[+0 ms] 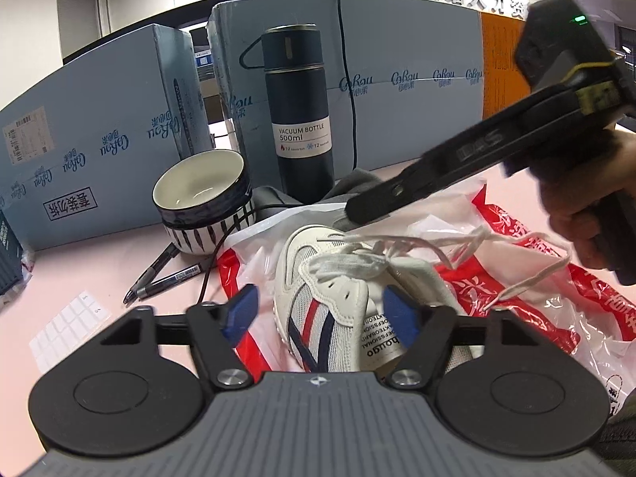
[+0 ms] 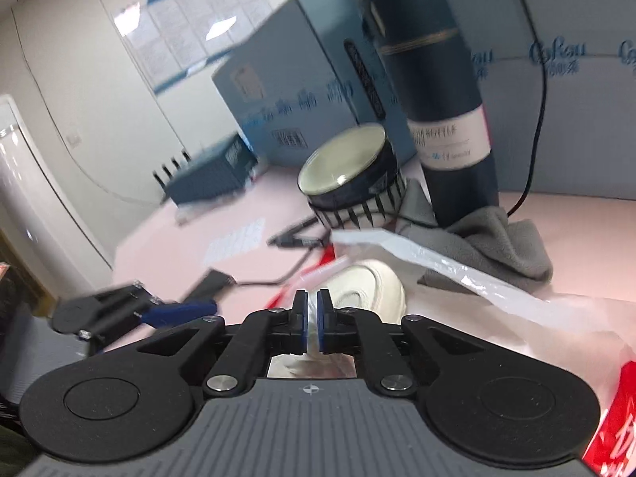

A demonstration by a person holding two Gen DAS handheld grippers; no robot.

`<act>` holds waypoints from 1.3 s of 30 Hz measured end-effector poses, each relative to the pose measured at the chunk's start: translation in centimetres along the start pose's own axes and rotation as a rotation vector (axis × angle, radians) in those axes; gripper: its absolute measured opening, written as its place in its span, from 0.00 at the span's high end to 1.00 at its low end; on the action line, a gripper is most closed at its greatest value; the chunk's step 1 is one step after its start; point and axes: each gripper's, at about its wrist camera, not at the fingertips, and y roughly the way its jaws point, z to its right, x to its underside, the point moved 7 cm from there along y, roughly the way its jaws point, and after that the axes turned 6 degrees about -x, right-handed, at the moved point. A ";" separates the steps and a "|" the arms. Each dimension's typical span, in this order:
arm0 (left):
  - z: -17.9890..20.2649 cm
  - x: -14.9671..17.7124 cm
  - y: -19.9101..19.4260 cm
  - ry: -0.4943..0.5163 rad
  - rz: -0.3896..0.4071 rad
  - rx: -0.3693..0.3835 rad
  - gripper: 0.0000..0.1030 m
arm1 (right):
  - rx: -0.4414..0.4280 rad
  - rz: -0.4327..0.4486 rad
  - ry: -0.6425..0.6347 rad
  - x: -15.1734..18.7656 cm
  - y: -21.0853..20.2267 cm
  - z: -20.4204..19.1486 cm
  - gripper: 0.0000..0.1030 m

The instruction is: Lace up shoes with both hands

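A white sneaker (image 1: 338,302) with red and navy stripes lies on a red-and-white plastic bag (image 1: 516,290), toe pointing away. Its loose white laces (image 1: 457,242) trail off to the right. My left gripper (image 1: 320,314) is open, its blue pads either side of the shoe's tongue end; the left pad stands clear of the shoe. My right gripper (image 1: 349,214) reaches in from the upper right, tips just above the toe. In the right wrist view its pads (image 2: 306,318) are shut to a slit showing white; I cannot tell if a lace is pinched. The toe (image 2: 369,282) lies just ahead.
A striped bowl (image 1: 202,202) and a dark vacuum bottle (image 1: 302,119) stand behind the shoe, with a grey cloth (image 2: 497,238) at the bottle's foot. Two pens (image 1: 167,274) and a black cable lie to the left. Blue boxes (image 1: 99,139) wall the back. A person sits beyond them.
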 end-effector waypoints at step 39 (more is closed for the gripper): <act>-0.4 0.0 -0.2 -0.090 -0.036 0.084 0.83 | -0.107 -0.044 -0.070 2.3 -0.8 -3.1 0.96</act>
